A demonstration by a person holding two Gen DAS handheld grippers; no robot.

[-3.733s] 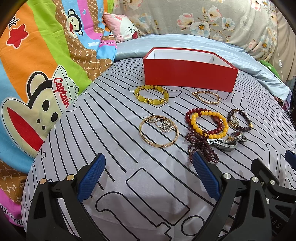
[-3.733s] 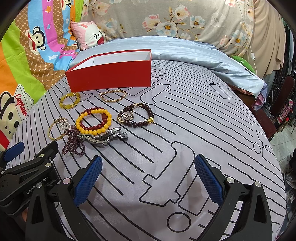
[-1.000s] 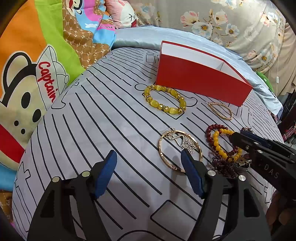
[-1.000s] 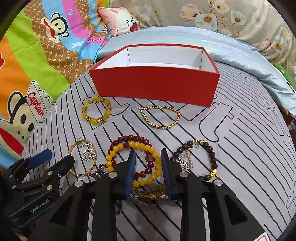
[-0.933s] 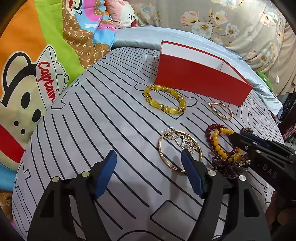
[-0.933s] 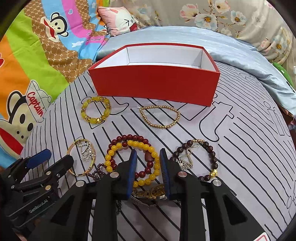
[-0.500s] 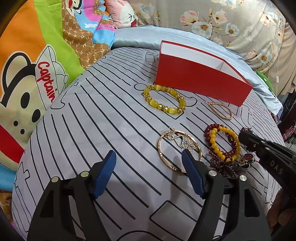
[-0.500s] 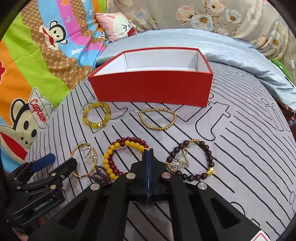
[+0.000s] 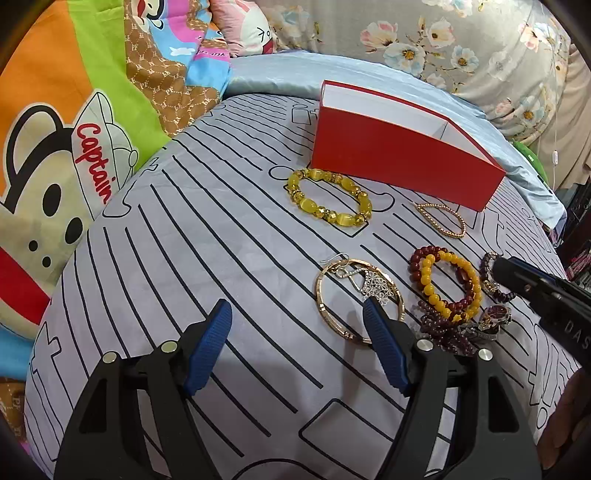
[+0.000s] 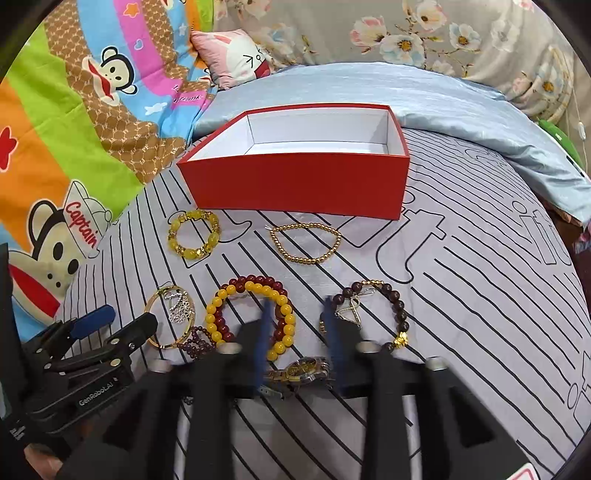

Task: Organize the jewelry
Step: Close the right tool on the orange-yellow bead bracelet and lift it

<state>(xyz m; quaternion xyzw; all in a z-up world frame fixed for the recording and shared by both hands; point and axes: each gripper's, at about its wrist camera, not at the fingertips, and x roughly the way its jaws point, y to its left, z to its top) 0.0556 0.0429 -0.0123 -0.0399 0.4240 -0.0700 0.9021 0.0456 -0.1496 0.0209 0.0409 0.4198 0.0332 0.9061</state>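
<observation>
An open red box (image 10: 295, 181) with a white inside stands at the back of the striped bed cover; it also shows in the left wrist view (image 9: 399, 162). In front of it lie a yellow stone bracelet (image 10: 192, 234), a thin gold bead bracelet (image 10: 306, 243), a gold bangle with a silver charm (image 9: 360, 299), a yellow and dark red bead bracelet pair (image 10: 251, 314), a dark bead bracelet (image 10: 373, 314), a purple bead strand (image 9: 443, 330) and a watch (image 10: 304, 369). My right gripper (image 10: 297, 339) is open, motion-blurred, low over the watch. My left gripper (image 9: 297, 343) is open and empty beside the bangle.
A colourful cartoon monkey blanket (image 10: 74, 129) lies along the left. A pale blue quilt (image 10: 424, 107) and a floral one (image 10: 443, 33) lie behind the box. A pink pillow (image 10: 236, 55) sits at the back. The bed edge falls away on the right.
My right gripper closed to shut half a second ago and has now sprung open again, its fingers blurred, with the watch lying between them. The left gripper has barely moved.
</observation>
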